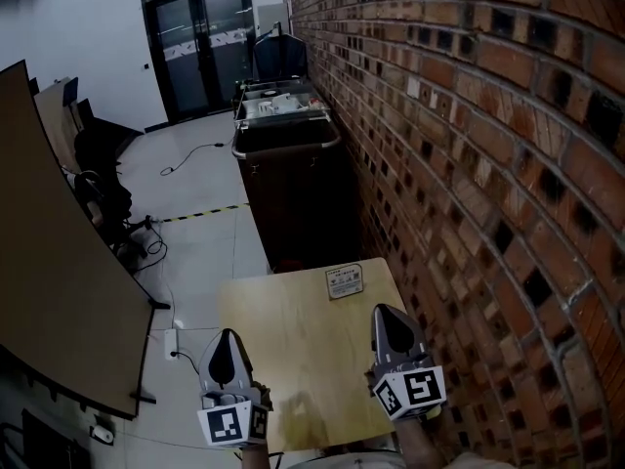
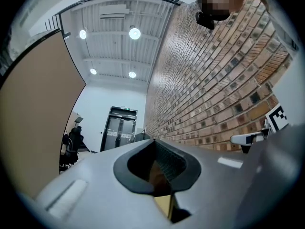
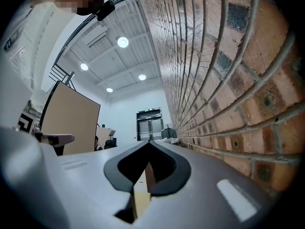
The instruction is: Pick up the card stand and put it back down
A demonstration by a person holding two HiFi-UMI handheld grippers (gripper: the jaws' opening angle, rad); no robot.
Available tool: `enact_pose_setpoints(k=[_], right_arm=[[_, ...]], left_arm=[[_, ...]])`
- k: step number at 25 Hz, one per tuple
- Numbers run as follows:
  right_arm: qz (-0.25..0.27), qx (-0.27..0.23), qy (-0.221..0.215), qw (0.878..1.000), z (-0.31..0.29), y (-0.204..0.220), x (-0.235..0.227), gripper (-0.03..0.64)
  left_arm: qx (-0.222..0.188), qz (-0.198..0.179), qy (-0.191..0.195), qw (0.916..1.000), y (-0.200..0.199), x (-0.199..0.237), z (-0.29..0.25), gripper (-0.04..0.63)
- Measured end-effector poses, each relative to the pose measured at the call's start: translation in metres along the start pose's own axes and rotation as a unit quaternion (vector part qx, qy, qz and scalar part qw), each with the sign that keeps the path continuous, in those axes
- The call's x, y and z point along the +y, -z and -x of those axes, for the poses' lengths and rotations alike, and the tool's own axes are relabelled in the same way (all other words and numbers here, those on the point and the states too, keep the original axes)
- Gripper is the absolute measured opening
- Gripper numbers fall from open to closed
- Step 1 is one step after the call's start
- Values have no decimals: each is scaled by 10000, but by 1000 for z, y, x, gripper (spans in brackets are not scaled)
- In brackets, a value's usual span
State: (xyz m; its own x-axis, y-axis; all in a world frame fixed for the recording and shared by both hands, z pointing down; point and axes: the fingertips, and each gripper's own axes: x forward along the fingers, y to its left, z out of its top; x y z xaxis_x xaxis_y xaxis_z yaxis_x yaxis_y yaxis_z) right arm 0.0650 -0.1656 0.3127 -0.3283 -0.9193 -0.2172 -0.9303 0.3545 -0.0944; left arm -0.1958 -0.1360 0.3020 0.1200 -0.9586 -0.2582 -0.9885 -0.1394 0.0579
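The tabletop point(image 1: 293, 345) is a small square of pale, grainy plywood, its right edge set close to a rough red brick wall point(image 1: 488, 164). The card stand point(image 1: 344, 281) sits at the far edge, toward the far right corner: a small pale card with a reddish border and print too small to read.

My left claw point(image 1: 226, 345) hangs over the near left corner and my right claw point(image 1: 391, 328) over the right edge, both of smooth grey plastic with dark ribbed pads. In the left gripper view my left claw point(image 2: 153, 144) has its tips pressed together with nothing between them. In the right gripper view my right claw point(image 3: 148, 144) is closed the same way and empty.

The card stand lies well ahead of both claws, nearer the right one, with bare wood in between.

Beyond the far edge stands a dark cart point(image 1: 288, 179) with a metal rim and clutter on top. A large brown board point(image 1: 49, 262) leans at the left, with black chairs point(image 1: 103, 179) behind it and dark glass doors point(image 1: 200, 42) at the back of the room.
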Motion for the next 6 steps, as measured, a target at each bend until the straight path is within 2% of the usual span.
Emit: enact_pose_setpoints(k=[6], right_arm=[[-41, -54, 6, 10000, 0, -1, 0, 0]], left_arm=[[70, 184, -58, 9998, 7, 3, -1, 5]])
